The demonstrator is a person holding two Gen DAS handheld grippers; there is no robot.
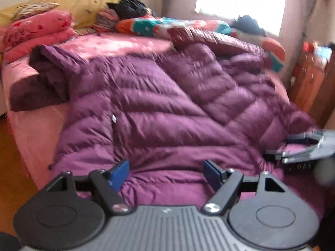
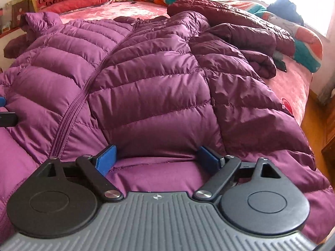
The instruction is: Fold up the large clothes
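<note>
A large purple quilted down jacket [image 1: 146, 104] [image 2: 146, 79] lies spread front-up on the pink bed, its zipper [image 2: 83, 96] running away from me. My left gripper [image 1: 166, 174] is low over the near hem, jaws apart, and hem fabric bulges between its blue pads [image 1: 119, 173]. My right gripper [image 2: 157, 159] stands wide open at the same hem further right, and its pads [image 2: 105, 160] rest beside the fabric without pinching it. Each gripper shows at the edge of the other's view: right gripper [image 1: 280, 148], left gripper [image 2: 4, 109].
A darker maroon jacket [image 2: 240, 27] lies crumpled behind the purple one. Folded pink quilts [image 1: 37, 33] and a colourful blanket [image 1: 157, 26] sit at the far end, where a person [image 1: 132, 4] sits. A wooden cabinet [image 1: 309, 79] stands right of the bed [image 2: 293, 87]; wooden floor lies left.
</note>
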